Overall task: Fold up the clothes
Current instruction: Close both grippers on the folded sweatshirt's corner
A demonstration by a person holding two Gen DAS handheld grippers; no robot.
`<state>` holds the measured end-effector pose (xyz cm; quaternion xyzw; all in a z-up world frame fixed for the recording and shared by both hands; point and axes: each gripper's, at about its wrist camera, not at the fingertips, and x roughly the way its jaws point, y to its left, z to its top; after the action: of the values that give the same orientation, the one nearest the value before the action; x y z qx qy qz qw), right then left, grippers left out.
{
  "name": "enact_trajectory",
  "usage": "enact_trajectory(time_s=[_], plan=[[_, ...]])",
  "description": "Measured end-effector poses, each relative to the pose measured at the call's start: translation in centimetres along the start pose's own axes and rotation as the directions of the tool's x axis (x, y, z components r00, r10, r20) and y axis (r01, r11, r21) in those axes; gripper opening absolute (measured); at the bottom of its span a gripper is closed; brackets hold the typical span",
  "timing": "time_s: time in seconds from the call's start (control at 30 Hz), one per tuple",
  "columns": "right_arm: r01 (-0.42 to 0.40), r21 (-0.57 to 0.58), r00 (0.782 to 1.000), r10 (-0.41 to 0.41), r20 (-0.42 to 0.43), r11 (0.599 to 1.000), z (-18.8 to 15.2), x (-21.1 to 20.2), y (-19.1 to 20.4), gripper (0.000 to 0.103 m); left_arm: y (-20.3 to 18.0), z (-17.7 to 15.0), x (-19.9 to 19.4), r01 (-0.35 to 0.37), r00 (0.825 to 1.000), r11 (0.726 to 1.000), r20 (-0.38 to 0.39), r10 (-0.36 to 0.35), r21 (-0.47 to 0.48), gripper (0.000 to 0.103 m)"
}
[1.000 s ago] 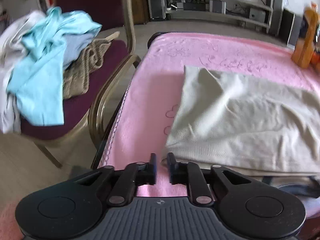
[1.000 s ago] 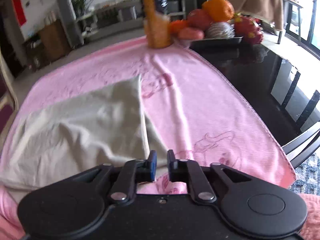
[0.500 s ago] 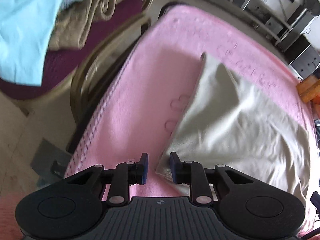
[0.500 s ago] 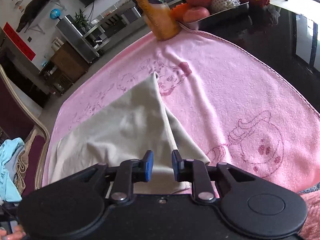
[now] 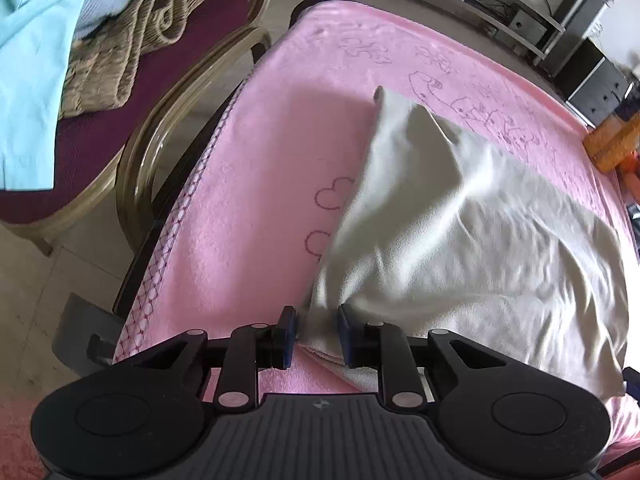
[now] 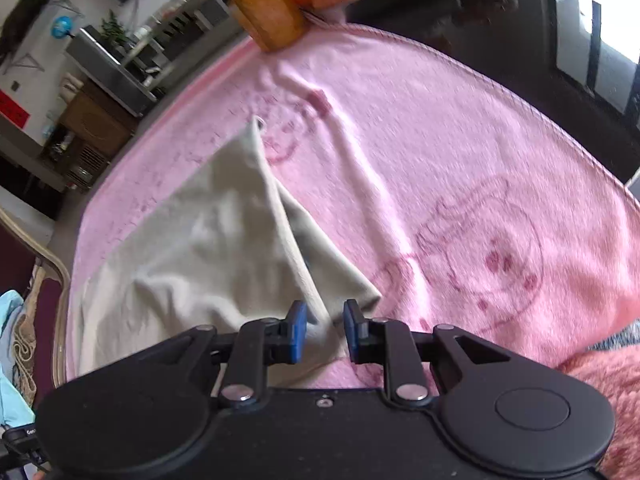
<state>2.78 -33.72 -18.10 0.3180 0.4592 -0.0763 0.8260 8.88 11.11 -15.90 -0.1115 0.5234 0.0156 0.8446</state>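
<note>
One cream garment [image 5: 460,216] — folded, rumpled

matt beige cloth garment [image 5: 460,232] on fluffy pink towel [image 5: 256,184]; tabletop [image 6: 520,40] seemingly glossy.

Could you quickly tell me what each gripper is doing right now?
Left gripper: fingers astride the beige cloth corner, grip unclear.
Right gripper: fingers astride its other near corner, grip unclear.
</note>
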Motion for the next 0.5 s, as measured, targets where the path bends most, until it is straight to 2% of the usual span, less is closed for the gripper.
enact_trajectory(time_s=[0.13, 0.17, 0.2, 0.3, 0.37, 0.5], plan=[[0.015, -0.038, 0.999, -0.016, -0.033, 0.999, -0.5, 0.5, 0.5, 0.021, -0.8, -0.3, -0.1, -0.035, 0.999, 0.998, 0.026, 0.034, 0.06, 0.016], [0.024, -0.056, 0.999, -0.025, -0.025, 0.998, -0.6, 0.4, 0.8, 0.018, -0.9, -0.4, -0.3, -0.053, 0.998, 0.996, 0.044, 0.05, 0.069, 0.011], [0.033, -0.074, 0.999, -0.034, -0.013, 0.997, -0.8, 0.2, 1.0, 0.008, -1.0, -0.6, -0.5, -0.072, 0.996, 0.994, 0.064, 0.067, 0.078, 0.01], [0.037, -0.123, 0.999, -0.032, 0.038, 0.992, -1.0, -1.2, 2.0, 0.006, -1.1, -0.7, -1.9, -0.089, 0.989, 0.992, 0.124, 0.078, 0.087, 0.007], [0.035, -0.149, 0.997, -0.023, 0.076, 0.988, -1.0, -2.3, 2.8, 0.006, -1.1, -0.5, -3.1, -0.077, 0.986, 0.994, 0.155, 0.064, 0.083, 0.007], [0.008, -0.162, 0.99, 0.015, 0.137, 0.987, 0.9, -5.0, 4.3, 0.005, -0.1, 0.9, -5.5, 0.019, 0.984, 1.0, 0.176, -0.021, 0.01, 0.006]])
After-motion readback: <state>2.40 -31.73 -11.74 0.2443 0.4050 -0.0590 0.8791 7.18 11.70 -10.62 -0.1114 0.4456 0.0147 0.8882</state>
